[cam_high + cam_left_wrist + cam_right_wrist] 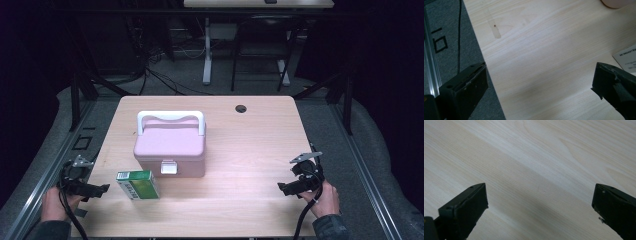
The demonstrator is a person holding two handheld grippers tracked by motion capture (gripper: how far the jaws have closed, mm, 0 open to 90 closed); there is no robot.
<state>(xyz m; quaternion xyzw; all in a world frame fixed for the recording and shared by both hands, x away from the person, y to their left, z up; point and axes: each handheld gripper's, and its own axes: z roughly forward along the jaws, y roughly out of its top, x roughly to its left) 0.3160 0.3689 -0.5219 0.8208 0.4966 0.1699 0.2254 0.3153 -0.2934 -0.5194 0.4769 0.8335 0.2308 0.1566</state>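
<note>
A pink lidded box with a white handle and a white front latch stands left of the table's middle. Just in front of it to the left lies a green carton; its white printed corner shows in the left gripper view. My left gripper is held low at the table's left front edge, left of the carton, jaws wide apart with nothing between them. My right gripper hovers near the right front of the table, open, with bare wood between its jaws.
The light wooden table has a round cable hole at the back right. Grey floor and a metal rail lie just off the table's left edge. Desk legs and cables stand beyond the far edge.
</note>
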